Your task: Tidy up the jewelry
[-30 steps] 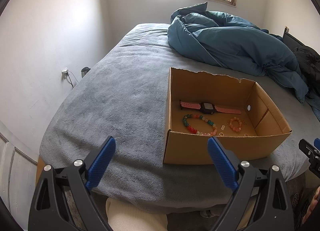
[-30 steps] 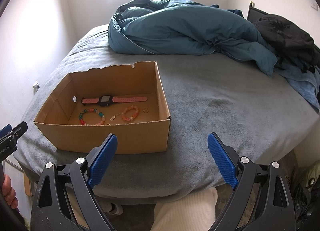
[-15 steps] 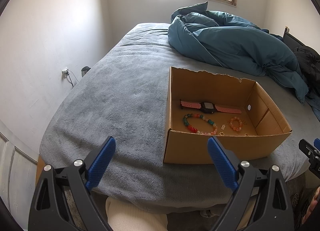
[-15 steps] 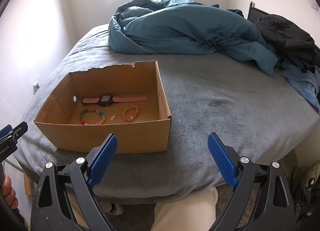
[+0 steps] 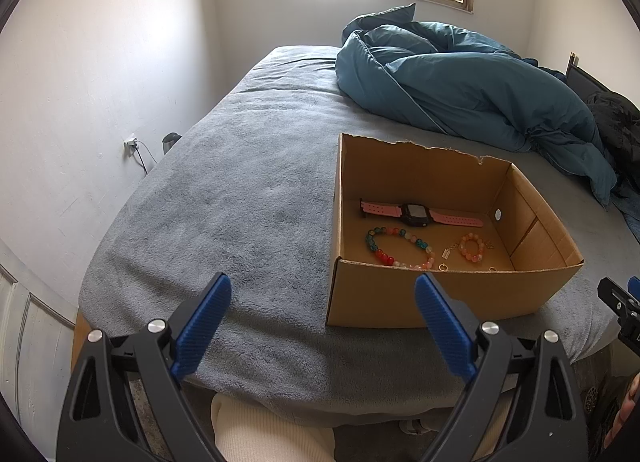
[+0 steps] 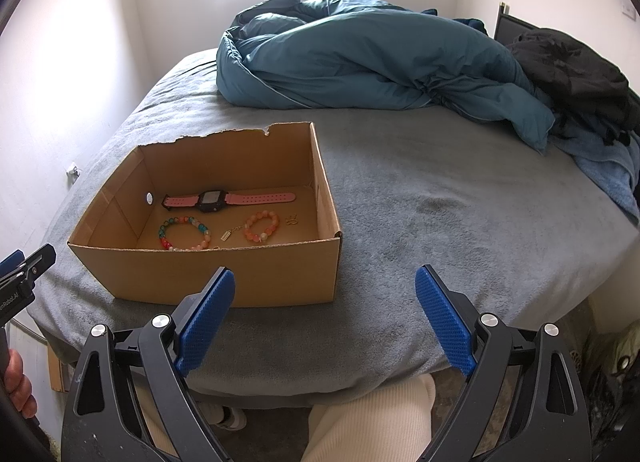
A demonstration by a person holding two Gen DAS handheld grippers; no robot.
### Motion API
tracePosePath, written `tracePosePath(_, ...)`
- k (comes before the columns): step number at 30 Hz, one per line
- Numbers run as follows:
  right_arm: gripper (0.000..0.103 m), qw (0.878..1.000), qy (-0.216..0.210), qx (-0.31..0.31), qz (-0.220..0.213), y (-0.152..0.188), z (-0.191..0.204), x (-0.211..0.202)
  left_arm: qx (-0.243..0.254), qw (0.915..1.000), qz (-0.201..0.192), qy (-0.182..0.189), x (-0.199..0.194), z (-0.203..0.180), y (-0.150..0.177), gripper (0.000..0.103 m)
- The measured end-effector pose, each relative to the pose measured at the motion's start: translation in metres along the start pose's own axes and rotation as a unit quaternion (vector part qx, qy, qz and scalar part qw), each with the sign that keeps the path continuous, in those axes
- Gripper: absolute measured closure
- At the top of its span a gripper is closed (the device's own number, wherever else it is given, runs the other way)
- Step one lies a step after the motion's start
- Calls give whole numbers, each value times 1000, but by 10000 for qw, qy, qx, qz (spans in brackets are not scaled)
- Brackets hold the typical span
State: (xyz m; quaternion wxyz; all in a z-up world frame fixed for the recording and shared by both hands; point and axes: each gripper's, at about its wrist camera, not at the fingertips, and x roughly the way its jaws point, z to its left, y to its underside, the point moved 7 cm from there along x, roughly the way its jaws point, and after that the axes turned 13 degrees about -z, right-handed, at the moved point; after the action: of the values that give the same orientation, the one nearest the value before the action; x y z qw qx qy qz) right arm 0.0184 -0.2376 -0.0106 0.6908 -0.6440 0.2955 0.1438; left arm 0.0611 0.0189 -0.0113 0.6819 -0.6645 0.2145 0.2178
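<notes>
A pink-strapped watch [image 6: 228,199] lies flat across the far part of the floor of an open cardboard box [image 6: 224,274]. Nearer than the watch lie two bead bracelets: a multicoloured bracelet [image 6: 184,233] toward the left and a smaller orange bracelet [image 6: 261,226] to its right, apart from each other. A small tag on a thin chain [image 6: 226,235] lies between the two bracelets, and a small gold piece [image 6: 293,219] lies just right of the orange bracelet; its kind is too small to tell. In the left wrist view the same pieces show: watch [image 5: 416,214], multicoloured bracelet [image 5: 398,248], orange bracelet [image 5: 472,246], with small gold rings [image 5: 442,266] at the near wall.

The box [image 5: 440,298] stands on a grey blanket [image 6: 440,201] near the near edge of the bed; its far wall has a torn upper edge.

Right gripper [image 6: 325,314]: jaws wide apart, empty, held off the near bed edge; the box is ahead and left of it, not touching. Left gripper [image 5: 323,322]: jaws wide apart, empty; the box is ahead and right, its near left corner showing between the fingers.

A teal duvet [image 6: 360,61] is heaped at the far side of the bed, with dark clothing [image 6: 572,65] at the far right.
</notes>
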Motion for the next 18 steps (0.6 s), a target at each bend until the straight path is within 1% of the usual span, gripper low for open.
tracePosePath(18, 15, 10000, -3, 0, -7, 0, 0, 0, 0, 10000, -4, 2, -1, -1, 1, 12)
